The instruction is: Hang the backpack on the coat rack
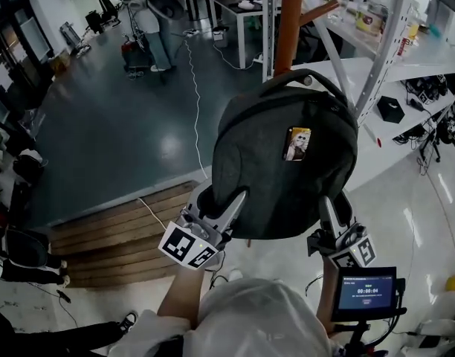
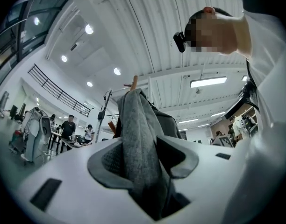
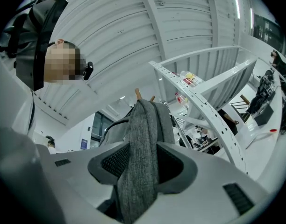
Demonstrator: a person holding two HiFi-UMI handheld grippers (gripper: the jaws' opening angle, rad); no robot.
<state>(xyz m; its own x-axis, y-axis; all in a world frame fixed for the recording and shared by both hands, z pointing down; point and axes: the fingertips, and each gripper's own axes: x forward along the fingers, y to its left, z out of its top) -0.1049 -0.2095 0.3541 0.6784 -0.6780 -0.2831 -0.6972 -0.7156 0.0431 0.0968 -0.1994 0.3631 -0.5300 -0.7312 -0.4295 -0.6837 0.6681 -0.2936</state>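
Head view is showing the gray backpack [image 1: 287,169] being held up beside the orange coat rack [image 1: 289,21]. The left gripper [image 1: 216,213] and right gripper [image 1: 333,216] are each clamping its lower fabric. Lifting is looking done. I cannot tell whether the top handle [image 1: 302,76] is catching a peg, so hooking and releasing are probably remaining. Both gripper views are showing the gray folds pinched between the jaws, and only head view is showing handle and pole together.

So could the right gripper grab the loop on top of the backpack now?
Probably not. The right gripper is shut on the bottom edge of the backpack, helping hold it up, and the loop is at the far top end, beside the coat rack. It would have to let go first.
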